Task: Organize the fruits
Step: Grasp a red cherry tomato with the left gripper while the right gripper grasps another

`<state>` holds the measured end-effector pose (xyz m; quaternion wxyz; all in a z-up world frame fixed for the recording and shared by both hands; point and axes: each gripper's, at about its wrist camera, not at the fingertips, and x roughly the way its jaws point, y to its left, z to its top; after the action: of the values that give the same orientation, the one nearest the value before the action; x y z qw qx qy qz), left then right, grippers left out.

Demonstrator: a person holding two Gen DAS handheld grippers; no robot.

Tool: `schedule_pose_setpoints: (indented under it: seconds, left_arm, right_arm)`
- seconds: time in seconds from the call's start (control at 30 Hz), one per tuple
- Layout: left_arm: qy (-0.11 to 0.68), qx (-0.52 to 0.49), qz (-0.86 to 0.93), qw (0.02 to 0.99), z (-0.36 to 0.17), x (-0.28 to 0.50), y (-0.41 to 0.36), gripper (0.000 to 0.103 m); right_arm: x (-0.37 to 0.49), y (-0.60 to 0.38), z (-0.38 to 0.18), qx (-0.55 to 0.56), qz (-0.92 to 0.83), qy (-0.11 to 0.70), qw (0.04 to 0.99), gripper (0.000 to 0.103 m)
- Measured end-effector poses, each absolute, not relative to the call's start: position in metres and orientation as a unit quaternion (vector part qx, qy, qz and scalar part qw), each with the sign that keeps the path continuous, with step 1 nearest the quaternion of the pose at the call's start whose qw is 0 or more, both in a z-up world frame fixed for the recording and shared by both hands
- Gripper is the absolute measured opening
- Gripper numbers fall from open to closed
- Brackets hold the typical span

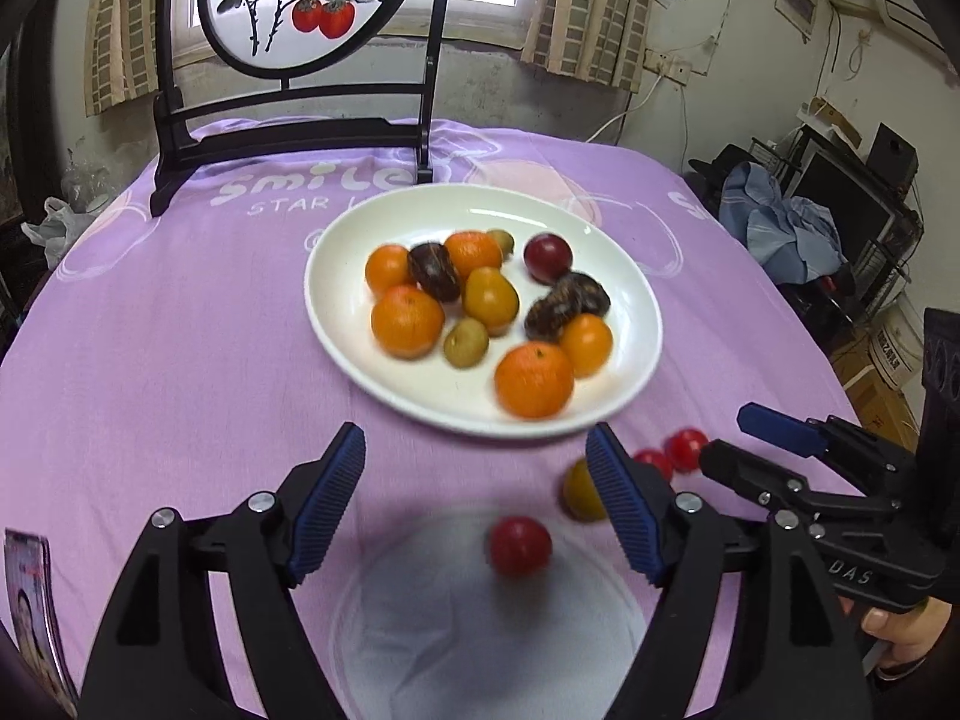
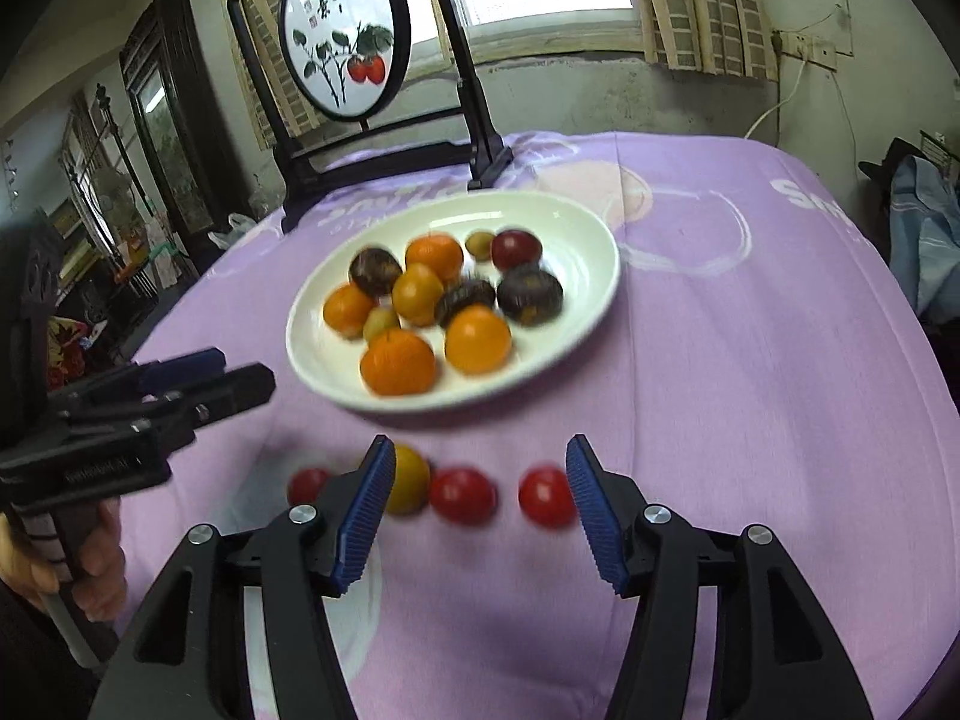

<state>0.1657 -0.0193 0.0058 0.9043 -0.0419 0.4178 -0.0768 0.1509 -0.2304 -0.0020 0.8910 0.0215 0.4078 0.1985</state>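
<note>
A white plate (image 1: 384, 372) (image 2: 576, 324) on the purple cloth holds several mixed fruits: orange tangerines (image 1: 533, 379), dark fruits (image 1: 433, 271), small green ones (image 1: 465, 342) and a red one (image 1: 547, 257). In front of it on the cloth lie three red tomatoes (image 2: 463, 495) (image 2: 545, 496) (image 2: 307, 485) and a yellow one (image 2: 408, 479). My left gripper (image 1: 477, 510) is open and empty, a red tomato (image 1: 519, 545) between its fingers. My right gripper (image 2: 480, 510) is open and empty above the tomato row; it also shows in the left wrist view (image 1: 738, 441).
A black wooden stand with a round painted screen (image 1: 300, 6) (image 2: 345, 30) stands at the table's far edge behind the plate. A photo card (image 1: 30, 600) lies at the near left. Cluttered shelves (image 1: 840, 210) stand beyond the table's right edge.
</note>
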Motion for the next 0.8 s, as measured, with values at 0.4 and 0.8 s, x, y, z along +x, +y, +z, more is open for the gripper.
schedule_pose_setpoints:
  seconds: [0.4, 0.8]
  left_arm:
    - [0.457, -0.007, -0.089, 0.885, -0.037, 0.136, -0.036, 0.076]
    - [0.468, 0.036, -0.085, 0.879, -0.058, 0.157, -0.055, 0.030]
  right_arm:
    - [0.101, -0.236, -0.029, 0.024, 0.199, 0.430, 0.880, 0.060]
    - [0.101, -0.241, -0.034, 0.028, 0.208, 0.432, 0.877, 0.061]
